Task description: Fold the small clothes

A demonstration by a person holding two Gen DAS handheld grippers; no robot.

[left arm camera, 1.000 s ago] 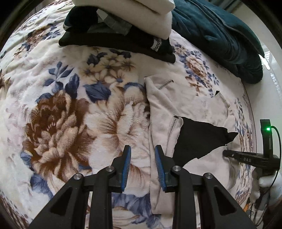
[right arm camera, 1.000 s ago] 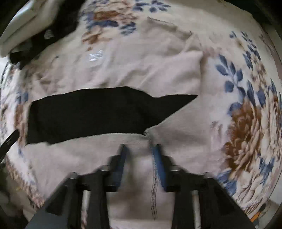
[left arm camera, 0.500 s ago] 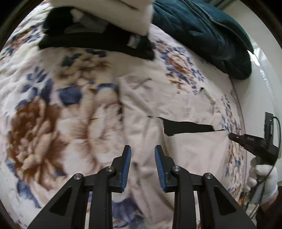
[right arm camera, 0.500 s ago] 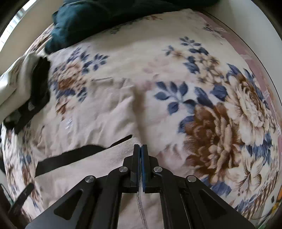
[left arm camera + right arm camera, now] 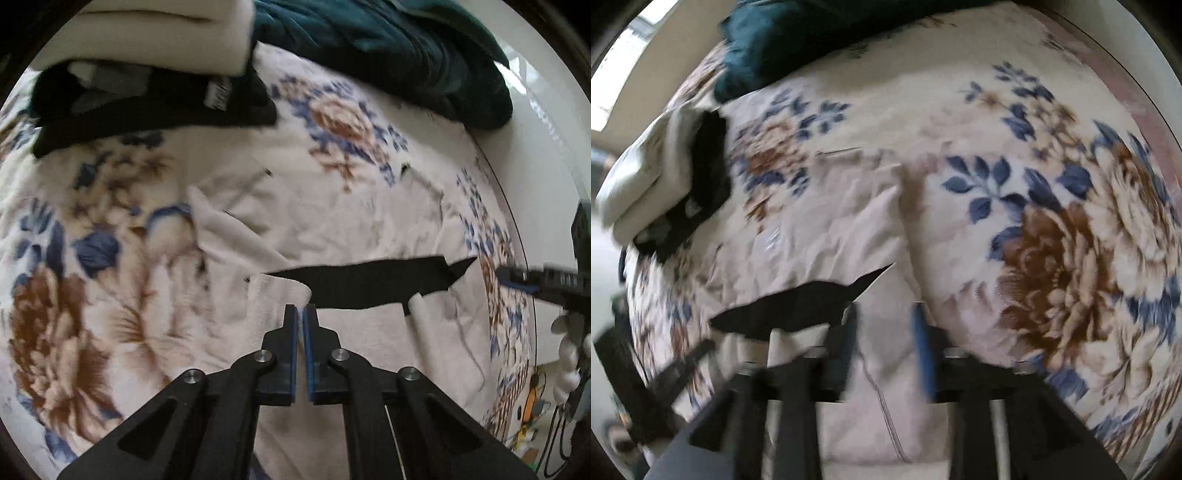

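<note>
Left wrist view: your beige garment [image 5: 332,229] fills the frame's centre on the floral blanket [image 5: 92,277], long axis left to right.
Left gripper [image 5: 300,314]: just closed, clamped on its near hem.
Right gripper [image 5: 886,325]: just opened, apart above the lower-centre fold.

On the bed [image 5: 110,229] a garment [image 5: 332,221] lies directly ahead of the left hand-held gripper [image 5: 300,310]. Beyond it to the left sits a stack of folded clothes [image 5: 155,92]; a blanket [image 5: 388,48] lies heaped beyond, to the right.
</note>
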